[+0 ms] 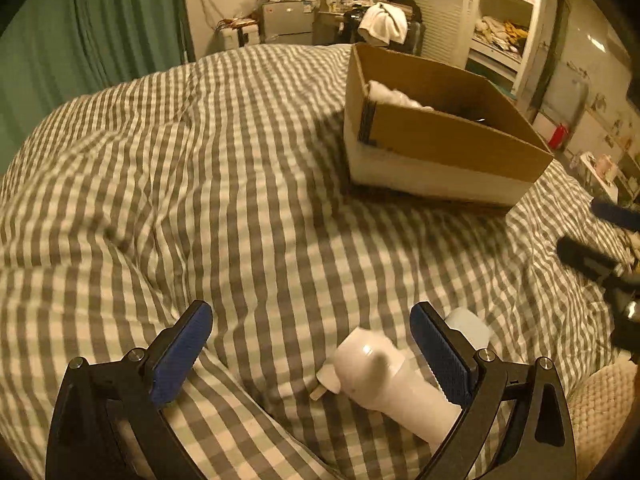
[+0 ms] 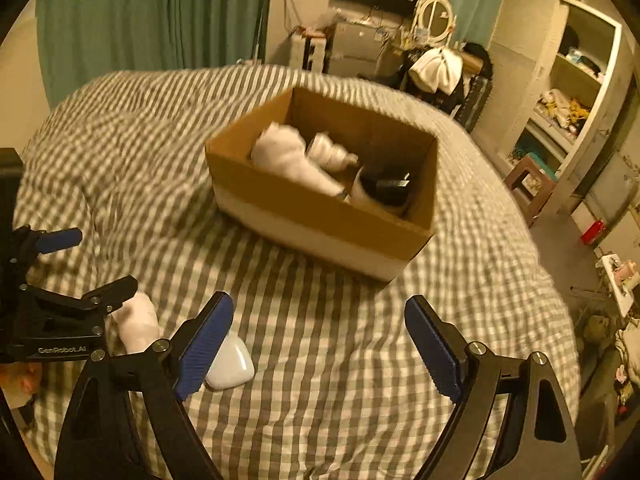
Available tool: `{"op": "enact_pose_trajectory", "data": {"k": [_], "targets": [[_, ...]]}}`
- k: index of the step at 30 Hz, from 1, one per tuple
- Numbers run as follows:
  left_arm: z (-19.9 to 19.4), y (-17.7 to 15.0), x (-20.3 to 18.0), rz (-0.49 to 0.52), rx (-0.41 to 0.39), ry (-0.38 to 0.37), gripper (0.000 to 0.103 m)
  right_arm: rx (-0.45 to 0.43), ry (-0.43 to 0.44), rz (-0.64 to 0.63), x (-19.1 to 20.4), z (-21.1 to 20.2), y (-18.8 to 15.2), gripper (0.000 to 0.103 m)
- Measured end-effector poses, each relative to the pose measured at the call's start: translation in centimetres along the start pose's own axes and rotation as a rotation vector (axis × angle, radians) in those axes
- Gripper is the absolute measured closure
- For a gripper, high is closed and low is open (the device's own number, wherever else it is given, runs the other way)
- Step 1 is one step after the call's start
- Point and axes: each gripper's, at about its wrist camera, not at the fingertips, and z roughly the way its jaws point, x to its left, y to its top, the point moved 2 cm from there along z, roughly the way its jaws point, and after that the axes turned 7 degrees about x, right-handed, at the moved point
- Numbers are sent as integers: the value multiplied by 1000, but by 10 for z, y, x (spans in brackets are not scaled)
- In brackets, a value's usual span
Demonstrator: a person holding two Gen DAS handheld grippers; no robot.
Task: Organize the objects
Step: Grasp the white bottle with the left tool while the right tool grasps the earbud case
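A cardboard box (image 1: 448,148) stands on the checked bed; in the right wrist view (image 2: 316,212) it holds white items and a black-and-white one. My left gripper (image 1: 312,348) is open, low over the bed, with a white cylindrical device (image 1: 384,380) lying between its fingers near the right one. A small white case (image 1: 470,324) lies just beyond that finger. My right gripper (image 2: 320,340) is open and empty above the bed, short of the box. The white case (image 2: 230,364) lies by its left finger, and the white device (image 2: 136,324) is further left, at the left gripper (image 2: 72,272).
The grey-and-white checked duvet (image 1: 240,200) covers the bed. Green curtains (image 1: 92,28) hang at the left. A desk with a mirror (image 2: 436,12) and a white shelf unit (image 2: 576,92) stand beyond the bed. The floor at the right holds a stool (image 2: 528,184).
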Motion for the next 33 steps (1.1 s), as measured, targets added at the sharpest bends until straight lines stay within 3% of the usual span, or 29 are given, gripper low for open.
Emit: {"op": "enact_pose_trajectory", "data": {"k": [5, 12, 13, 14, 18, 23, 28, 33], "targets": [[10, -4, 9, -53, 22, 19, 1, 78, 152, -42, 17, 37, -16, 16], [13, -16, 6, -26, 41, 27, 1, 214, 237, -101, 48, 94, -40, 29], [12, -17, 4, -18, 41, 28, 1, 220, 251, -99, 49, 97, -41, 36], [12, -18, 3, -13, 44, 26, 1, 228, 265, -104, 50, 99, -42, 53], [13, -26, -7, -11, 86, -12, 1, 223, 248, -126, 46, 96, -43, 53], [21, -32, -30, 67, 130, -16, 1, 187, 138, -84, 18, 87, -38, 53], [35, -37, -40, 111, 189, -30, 1, 178, 139, -53, 9, 84, -37, 53], [41, -42, -45, 134, 216, -63, 14, 173, 140, -48, 5, 82, -37, 53]]}}
